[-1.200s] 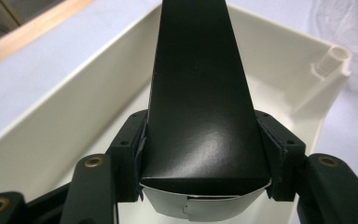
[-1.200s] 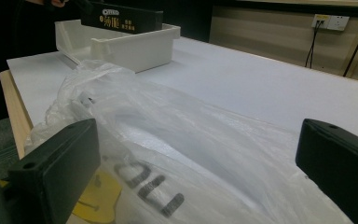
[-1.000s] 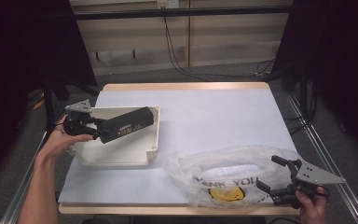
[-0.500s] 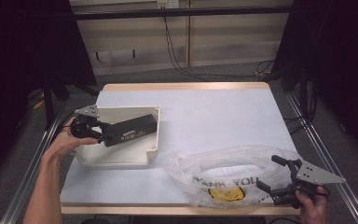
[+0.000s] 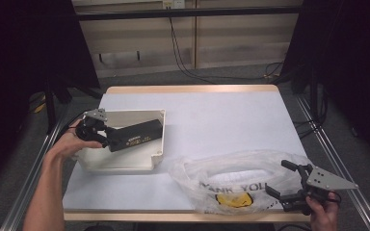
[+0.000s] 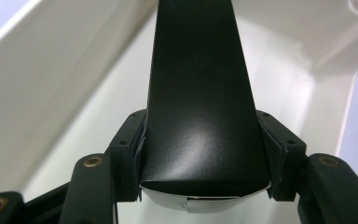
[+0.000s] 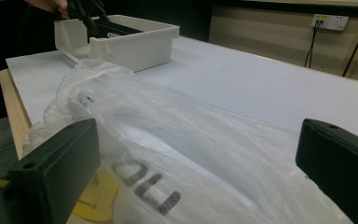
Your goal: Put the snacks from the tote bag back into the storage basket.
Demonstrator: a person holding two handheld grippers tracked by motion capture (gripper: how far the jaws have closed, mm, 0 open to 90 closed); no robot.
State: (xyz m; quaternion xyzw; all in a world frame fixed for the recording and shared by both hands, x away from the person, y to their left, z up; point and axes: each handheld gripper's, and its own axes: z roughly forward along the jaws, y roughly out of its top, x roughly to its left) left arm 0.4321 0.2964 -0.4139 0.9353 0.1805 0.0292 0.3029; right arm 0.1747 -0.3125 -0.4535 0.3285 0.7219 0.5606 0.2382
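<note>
Black carton, clamped in my left gripper, is sinking lower into the white bin; right gripper is idling wide open at the plastic bag.

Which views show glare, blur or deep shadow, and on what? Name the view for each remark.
High view: table evenly lit, the surroundings fall into darkness. Left gripper view: a soft sheen on the black box, whose far end blurs. Right gripper view: the near jaws are out of focus, and the plastic bag looks hazy.

wall socket – top, on wood panelling | black cables – trailing over grey floor behind table
</note>
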